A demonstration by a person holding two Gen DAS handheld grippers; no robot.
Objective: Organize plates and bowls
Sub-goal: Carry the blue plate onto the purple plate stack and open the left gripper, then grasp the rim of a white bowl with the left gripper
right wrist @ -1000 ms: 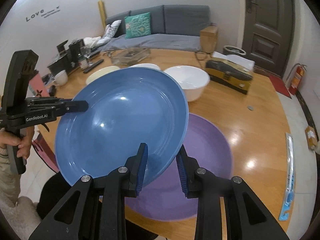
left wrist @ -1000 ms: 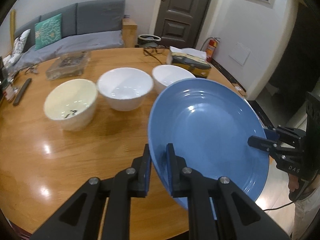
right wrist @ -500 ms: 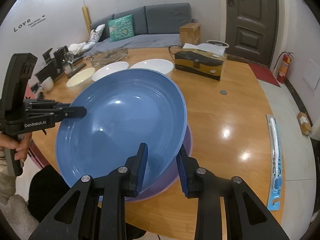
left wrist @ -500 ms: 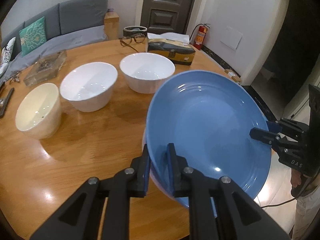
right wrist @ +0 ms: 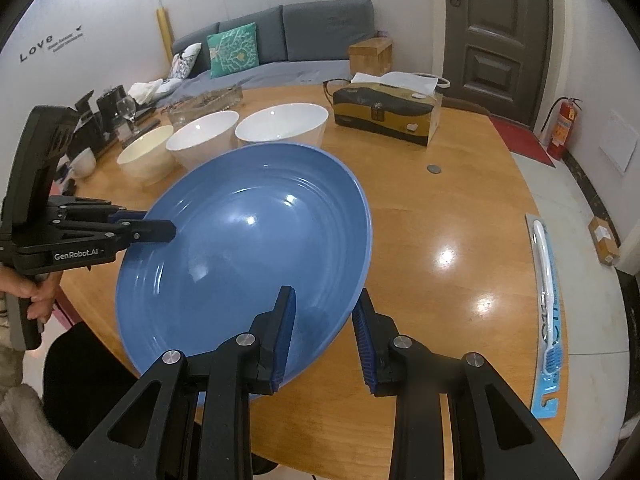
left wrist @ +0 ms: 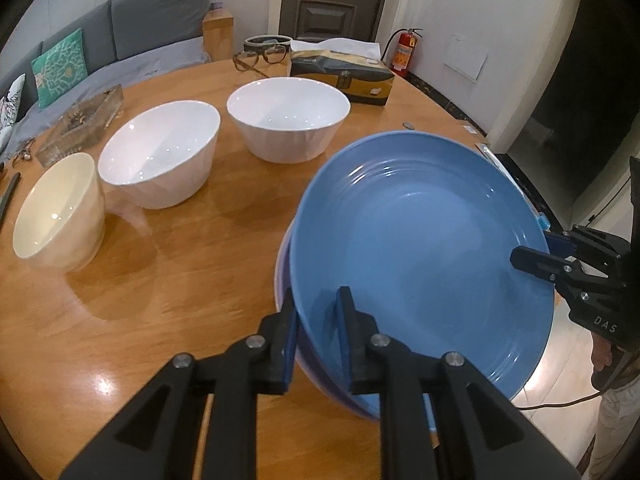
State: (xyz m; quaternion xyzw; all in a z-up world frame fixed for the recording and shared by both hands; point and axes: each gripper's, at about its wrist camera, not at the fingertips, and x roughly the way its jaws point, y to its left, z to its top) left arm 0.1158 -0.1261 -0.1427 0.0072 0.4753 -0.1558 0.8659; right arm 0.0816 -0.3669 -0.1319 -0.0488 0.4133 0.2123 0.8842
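Left wrist view is showing the left gripper (left wrist: 316, 320) pinching the near rim of a round, glossy blue plate (left wrist: 420, 256), one finger under the rim and one on the inner face. That plate is sitting tilted, its concave face turned up and toward the camera, with faint concentric ridges ringing its well. Beneath its left edge a thin lilac rim of a purple plate (left wrist: 282, 276) is peeking out, lying on the polished wooden tabletop (left wrist: 168, 280).

On the opposite rim the right gripper (left wrist: 532, 254) is reaching in. Right wrist view is showing the right gripper (right wrist: 324, 328) with its blue-padded fingers spread wider than the rim between them, so the grip is looking loose; whether the pads are touching cannot be told. The left gripper (right wrist: 160, 232) is clamping the far rim there.

Behind the plates, three deep round bowls are standing upright in a row: a cream bowl (left wrist: 56, 208), a white bowl (left wrist: 160, 152) and another white bowl (left wrist: 288, 120), all smooth and shiny.
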